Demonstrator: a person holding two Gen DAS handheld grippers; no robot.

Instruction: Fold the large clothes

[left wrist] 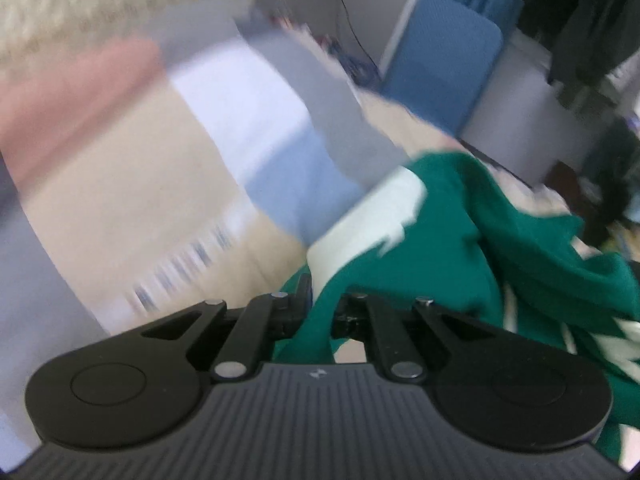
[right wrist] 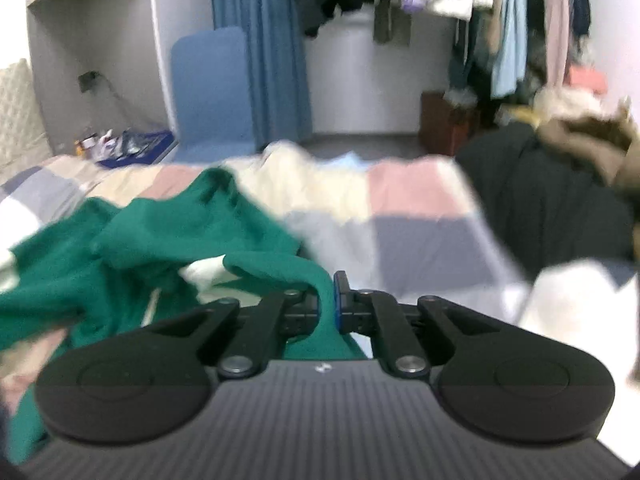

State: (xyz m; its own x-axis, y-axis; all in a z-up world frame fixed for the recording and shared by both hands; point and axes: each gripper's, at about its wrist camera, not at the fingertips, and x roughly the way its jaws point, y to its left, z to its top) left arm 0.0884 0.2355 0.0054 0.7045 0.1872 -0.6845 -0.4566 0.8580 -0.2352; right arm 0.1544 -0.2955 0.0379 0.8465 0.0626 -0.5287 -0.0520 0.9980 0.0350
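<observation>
A large green garment with white patches [left wrist: 452,240] lies crumpled across the patchwork bed cover [left wrist: 132,208]. In the left wrist view my left gripper [left wrist: 322,308] is shut on a fold of the green garment, which runs up between its fingers and off to the right. In the right wrist view my right gripper [right wrist: 328,304] is shut on another green fold of the garment [right wrist: 160,236], which trails away to the left over the bed cover [right wrist: 416,224]. Both views are blurred.
A blue chair [right wrist: 212,92] and blue curtain [right wrist: 264,48] stand beyond the bed. Clothes hang on a rack [right wrist: 480,12] at the back right. A dark coat with a fur collar [right wrist: 552,196] lies on the bed's right side. A quilted headboard [left wrist: 100,4] is upper left.
</observation>
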